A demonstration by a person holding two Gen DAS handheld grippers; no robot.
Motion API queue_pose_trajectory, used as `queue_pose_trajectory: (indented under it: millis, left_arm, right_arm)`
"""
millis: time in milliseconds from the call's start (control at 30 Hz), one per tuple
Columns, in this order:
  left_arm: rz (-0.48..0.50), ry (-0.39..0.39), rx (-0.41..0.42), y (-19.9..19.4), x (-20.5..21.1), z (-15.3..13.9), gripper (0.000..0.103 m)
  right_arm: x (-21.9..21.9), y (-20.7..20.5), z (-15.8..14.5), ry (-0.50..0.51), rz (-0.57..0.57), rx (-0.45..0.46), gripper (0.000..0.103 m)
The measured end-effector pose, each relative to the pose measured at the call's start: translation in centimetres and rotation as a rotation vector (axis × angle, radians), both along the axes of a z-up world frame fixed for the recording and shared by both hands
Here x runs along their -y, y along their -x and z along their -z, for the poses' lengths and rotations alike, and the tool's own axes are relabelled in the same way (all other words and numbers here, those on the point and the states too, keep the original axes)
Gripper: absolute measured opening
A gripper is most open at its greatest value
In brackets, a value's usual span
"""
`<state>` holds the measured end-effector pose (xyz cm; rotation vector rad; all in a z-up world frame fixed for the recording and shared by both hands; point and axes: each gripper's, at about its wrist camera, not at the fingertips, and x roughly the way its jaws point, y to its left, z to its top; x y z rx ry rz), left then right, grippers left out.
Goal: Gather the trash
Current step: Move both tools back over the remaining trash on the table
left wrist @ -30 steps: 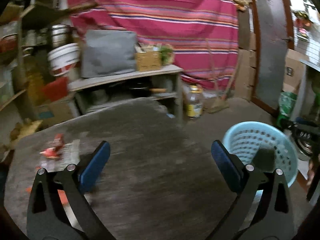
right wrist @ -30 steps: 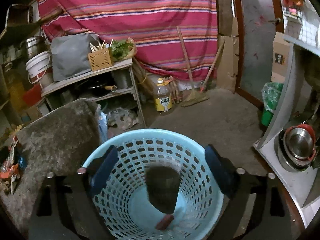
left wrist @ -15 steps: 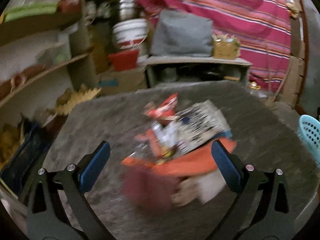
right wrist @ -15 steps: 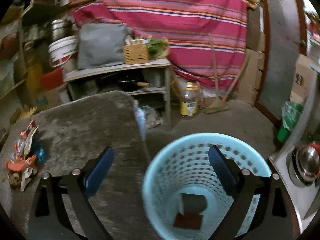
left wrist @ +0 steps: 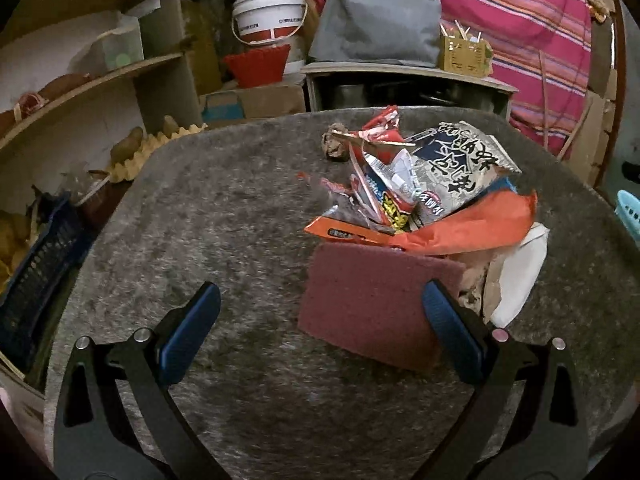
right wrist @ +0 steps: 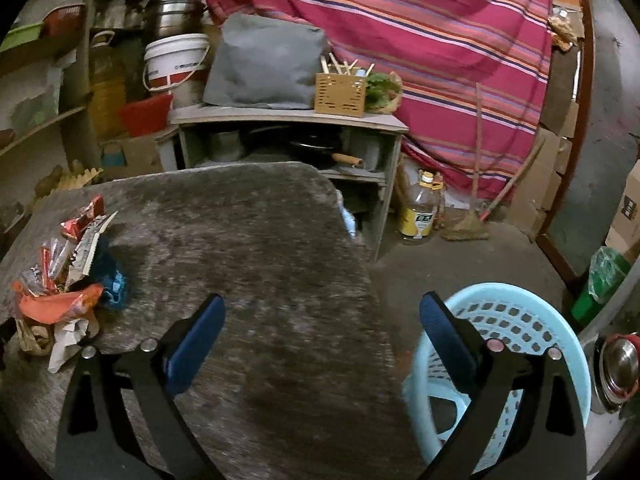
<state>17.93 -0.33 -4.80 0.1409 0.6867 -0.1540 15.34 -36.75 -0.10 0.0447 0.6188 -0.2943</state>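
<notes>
A heap of trash lies on the grey felt table (left wrist: 224, 216): snack wrappers (left wrist: 416, 184), an orange wrapper (left wrist: 472, 228), white paper (left wrist: 520, 276) and a dark red scouring pad (left wrist: 372, 304) at its near edge. My left gripper (left wrist: 320, 332) is open and empty, just short of the pad. The heap also shows in the right wrist view (right wrist: 64, 272) at far left. My right gripper (right wrist: 322, 344) is open and empty over the table's right edge, beside the light blue basket (right wrist: 520, 320) on the floor.
Shelves (left wrist: 100, 80) with egg trays and a dark blue crate (left wrist: 36, 276) stand left of the table. Behind it is a low shelf unit (right wrist: 288, 120) with a grey bag and wooden box. A bottle (right wrist: 420, 216), broom and steel bowl (right wrist: 616, 364) stand near the basket.
My left gripper swung left from the basket side to face the trash heap up close. My right gripper moved left, off the basket, to the table's right edge. Both stayed open.
</notes>
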Motion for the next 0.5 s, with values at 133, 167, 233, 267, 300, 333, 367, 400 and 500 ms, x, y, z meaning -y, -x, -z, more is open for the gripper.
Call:
queue_pose_trajectory:
  millis: [133,167,233,267,300,333,367,400,500]
  left_arm:
    - [0.036,0.066,-0.019,-0.1,-0.2,-0.2,0.098]
    - [0.042,0.074,-0.022,-0.1,-0.2,-0.3,0.098]
    - [0.061,0.072,-0.025,0.1,0.1,-0.1,0.098]
    - [0.067,0.065,-0.021,0.2,0.2,-0.1,0.098]
    - [0.07,0.066,-0.019,0.3,0.3,-0.1,0.098]
    - [0.073,0.067,-0.019,0.3,0.3,-0.2,0.098]
    - [0.075,0.065,-0.022,0.3,0.4,-0.1,0.098]
    - [0.082,0.067,-0.023,0.2,0.4,-0.1,0.098]
    - [0.097,0.075,-0.031,0.2,0.5,-0.3,0.098]
  right_arm:
    - [-1.1,-0.9,0.3,-0.002,-0.014,-0.011,0.096]
    - [-1.4,-1.1,0.3,-0.001,-0.02,-0.014,0.096]
    - [-1.8,-1.3,0.4,0.002,-0.026,-0.017,0.096]
    - [-2.0,-1.5,0.5,0.005,-0.029,-0.019,0.096]
    - [-2.2,-1.7,0.5,0.007,-0.031,-0.021,0.096]
    - [-2.4,-1.8,0.6,0.007,-0.033,-0.022,0.096]
    - [-2.6,-2.0,0.6,0.006,-0.037,-0.024,0.096]
    - [-2.8,-2.1,0.6,0.007,-0.04,-0.025,0.096]
    - [-3.4,-2.5,0.8,0.017,-0.051,-0.031,0.096]
